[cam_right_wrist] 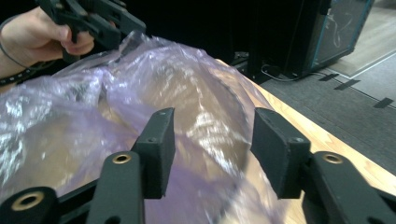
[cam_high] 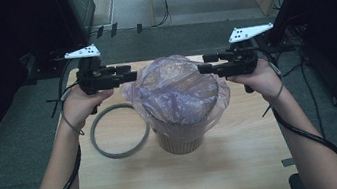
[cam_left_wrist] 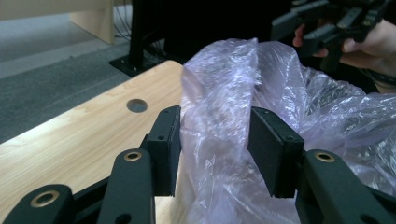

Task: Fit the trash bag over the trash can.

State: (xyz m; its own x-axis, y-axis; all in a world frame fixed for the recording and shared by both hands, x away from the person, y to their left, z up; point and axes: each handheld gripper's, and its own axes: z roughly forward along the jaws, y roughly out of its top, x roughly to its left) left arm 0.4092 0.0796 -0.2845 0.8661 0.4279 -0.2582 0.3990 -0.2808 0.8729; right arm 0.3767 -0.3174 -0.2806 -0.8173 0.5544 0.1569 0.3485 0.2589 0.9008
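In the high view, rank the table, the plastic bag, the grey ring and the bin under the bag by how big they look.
1. Table, largest.
2. Plastic bag, draped over the bin's top.
3. Grey ring, which looks a bit narrower across than the bag.
4. Bin: the bag hides most of it, so its rank is unsure.

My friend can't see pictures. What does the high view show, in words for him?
A person's two hands hold black grippers at either side of a bin lined with a crinkly purple plastic bag on a wooden table. The left gripper and right gripper both point inward at the bag's top edge. A grey ring lies flat on the table beside the bin.
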